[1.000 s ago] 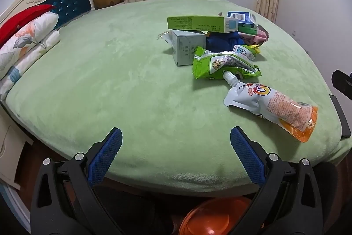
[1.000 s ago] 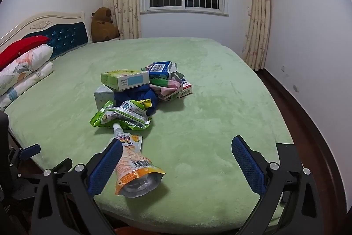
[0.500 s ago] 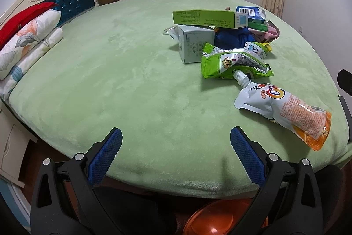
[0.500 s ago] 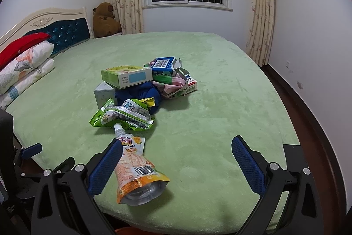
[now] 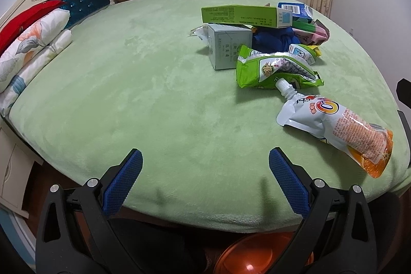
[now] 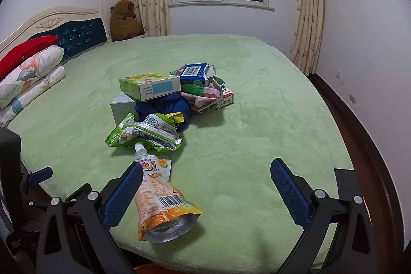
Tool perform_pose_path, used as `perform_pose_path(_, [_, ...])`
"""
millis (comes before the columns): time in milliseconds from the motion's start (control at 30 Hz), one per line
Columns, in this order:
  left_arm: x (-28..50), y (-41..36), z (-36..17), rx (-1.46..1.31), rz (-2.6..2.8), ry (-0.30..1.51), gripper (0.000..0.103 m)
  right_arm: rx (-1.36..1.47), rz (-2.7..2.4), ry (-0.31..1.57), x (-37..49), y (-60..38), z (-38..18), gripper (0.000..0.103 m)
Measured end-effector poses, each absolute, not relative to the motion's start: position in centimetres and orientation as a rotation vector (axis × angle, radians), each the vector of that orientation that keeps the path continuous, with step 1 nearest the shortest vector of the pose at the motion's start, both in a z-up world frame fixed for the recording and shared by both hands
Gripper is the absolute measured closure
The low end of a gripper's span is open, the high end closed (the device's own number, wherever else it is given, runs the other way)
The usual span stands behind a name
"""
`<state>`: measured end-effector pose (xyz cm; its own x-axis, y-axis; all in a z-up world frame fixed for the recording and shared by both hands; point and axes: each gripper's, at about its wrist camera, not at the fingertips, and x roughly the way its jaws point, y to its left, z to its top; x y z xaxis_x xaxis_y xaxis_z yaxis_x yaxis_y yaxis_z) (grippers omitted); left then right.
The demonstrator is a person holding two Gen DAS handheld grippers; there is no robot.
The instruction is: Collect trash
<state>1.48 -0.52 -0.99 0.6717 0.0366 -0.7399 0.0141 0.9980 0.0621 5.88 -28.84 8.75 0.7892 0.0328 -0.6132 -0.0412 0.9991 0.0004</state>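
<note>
A heap of trash lies on the green bed (image 5: 143, 94): an orange-and-white spout pouch (image 5: 336, 125) (image 6: 161, 199) nearest the foot edge, a green snack bag (image 5: 272, 68) (image 6: 143, 132), a grey-green box (image 5: 228, 45), a long green carton (image 5: 244, 16) (image 6: 150, 86), a blue carton (image 6: 194, 72), a blue cloth (image 6: 169, 108) and pink wrappers (image 6: 205, 96). My left gripper (image 5: 205, 181) hangs open over the bed's foot edge, left of the pouch. My right gripper (image 6: 206, 193) is open too, its left finger just in front of the pouch.
An orange bin (image 5: 257, 256) sits on the floor below the bed's foot. Pillows (image 5: 28, 43) and a blue headboard (image 5: 82, 1) are at the left, a brown plush toy (image 6: 125, 21) in the corner. Dark floor (image 6: 364, 145) runs along the right side.
Both grippers have moved forward toward the bed. The trash heap looks closer, and the right gripper's left finger now reaches the spout pouch. Both jaws stay open.
</note>
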Motion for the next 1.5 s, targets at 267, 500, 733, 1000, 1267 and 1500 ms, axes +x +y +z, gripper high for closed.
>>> perform_pose_path(267, [1.4, -0.4, -1.0, 0.061, 0.016, 0.834, 0.007, -0.019, 0.046, 0.66, 5.7, -28.4, 8.7, 0.005])
perform_pose_path(500, [1.4, -0.3, -1.0, 0.055, 0.013, 0.837, 0.007, -0.017, 0.047, 0.661, 5.8, -28.4, 8.7, 0.005])
perform_pose_path(733, [1.5, -0.2, -1.0, 0.051, 0.011, 0.838, 0.007, -0.017, 0.052, 0.664, 5.8, -28.2, 8.6, 0.005])
perform_pose_path(1000, [1.5, -0.2, -1.1, 0.052, 0.01, 0.839, 0.007, -0.016, 0.058, 0.67, 5.8, -28.2, 8.5, 0.005])
perform_pose_path(1267, [1.4, -0.2, -1.2, 0.048, 0.011, 0.84, 0.007, -0.024, 0.064, 0.678, 6.0, -27.9, 8.4, 0.005])
perform_pose_path(1500, [1.4, -0.1, -1.3, 0.043, 0.013, 0.839, 0.007, -0.037, 0.077, 0.686, 6.1, -27.2, 8.2, 0.005])
